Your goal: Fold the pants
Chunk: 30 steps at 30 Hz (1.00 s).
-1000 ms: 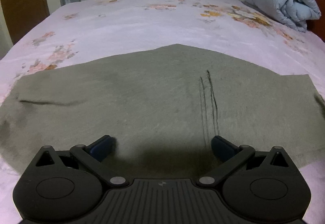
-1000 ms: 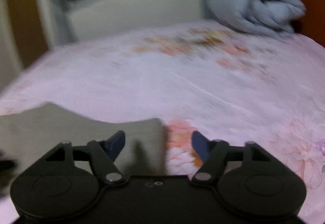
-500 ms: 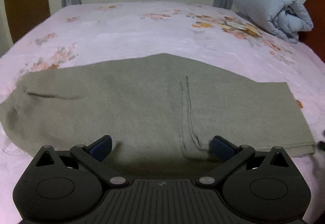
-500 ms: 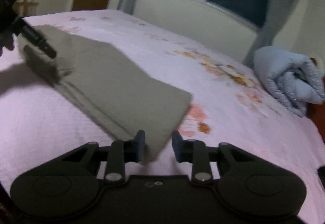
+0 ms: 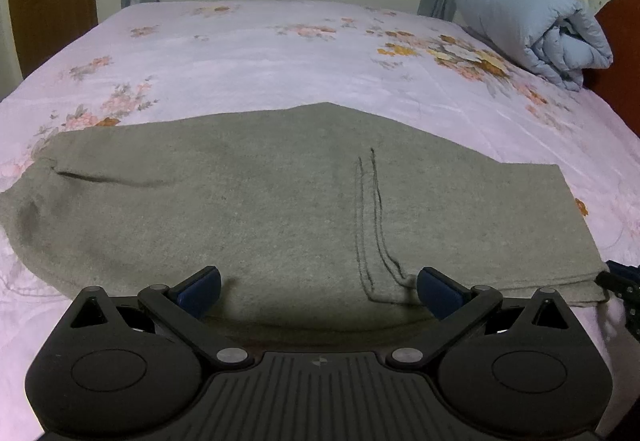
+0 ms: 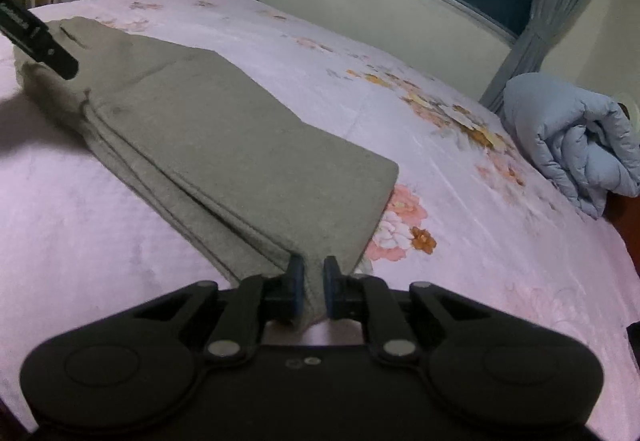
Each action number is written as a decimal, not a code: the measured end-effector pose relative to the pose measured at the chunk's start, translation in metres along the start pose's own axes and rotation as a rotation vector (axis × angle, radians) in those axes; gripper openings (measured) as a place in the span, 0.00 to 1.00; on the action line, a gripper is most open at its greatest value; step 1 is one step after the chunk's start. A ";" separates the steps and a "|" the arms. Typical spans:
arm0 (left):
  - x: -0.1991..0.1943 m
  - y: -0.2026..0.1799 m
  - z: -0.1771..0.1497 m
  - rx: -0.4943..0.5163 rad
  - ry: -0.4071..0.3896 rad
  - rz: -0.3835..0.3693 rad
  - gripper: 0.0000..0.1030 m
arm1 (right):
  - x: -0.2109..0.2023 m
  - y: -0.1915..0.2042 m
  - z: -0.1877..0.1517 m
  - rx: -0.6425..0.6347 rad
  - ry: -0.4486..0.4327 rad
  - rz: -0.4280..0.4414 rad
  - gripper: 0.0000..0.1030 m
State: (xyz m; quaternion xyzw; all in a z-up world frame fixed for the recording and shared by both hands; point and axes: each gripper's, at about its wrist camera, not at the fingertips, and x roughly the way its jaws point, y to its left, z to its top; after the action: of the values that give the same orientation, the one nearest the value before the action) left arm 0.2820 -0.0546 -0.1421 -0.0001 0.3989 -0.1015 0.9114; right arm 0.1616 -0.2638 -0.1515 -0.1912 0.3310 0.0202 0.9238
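My right gripper (image 6: 314,291) has just been closing and its jaws now pinch the near corner of the pants (image 6: 224,145), cloth between the pads. Left gripper (image 5: 319,291) jaws stand wide, hovering above the near edge of the pants (image 5: 248,217), nothing between them.

Pants lie flat, doubled lengthwise, across the near part of the bed (image 5: 280,61); layered edges run along the side toward me in the right view. Lots of bare sheet beyond the far edge and to the right, up to the rolled blue quilt (image 6: 576,145) by the headboard. Curtains (image 6: 548,1) + window at far wall.

Left end of the pants is shadowed, hard to read. Corner inside my right jaws is partly hidden by the fingers.
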 end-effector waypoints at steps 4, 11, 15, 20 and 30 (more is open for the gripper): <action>-0.001 0.001 0.000 -0.003 -0.011 -0.002 1.00 | -0.018 -0.009 0.001 0.019 -0.051 0.026 0.00; -0.002 0.002 0.002 -0.015 -0.012 -0.003 1.00 | -0.001 0.002 -0.005 -0.082 0.068 0.131 0.00; -0.010 0.015 0.003 -0.017 -0.037 0.004 1.00 | -0.026 -0.010 0.005 -0.008 -0.027 0.107 0.04; -0.020 0.094 0.016 -0.131 -0.105 0.091 1.00 | -0.028 -0.024 0.016 0.103 -0.084 0.079 0.53; -0.013 0.292 -0.040 -0.789 -0.088 -0.001 1.00 | -0.011 -0.070 0.018 0.481 -0.133 0.051 0.94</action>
State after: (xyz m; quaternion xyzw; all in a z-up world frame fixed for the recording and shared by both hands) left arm 0.2985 0.2372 -0.1839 -0.3547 0.3677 0.0591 0.8576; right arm 0.1754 -0.3211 -0.1075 0.0445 0.2693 -0.0231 0.9618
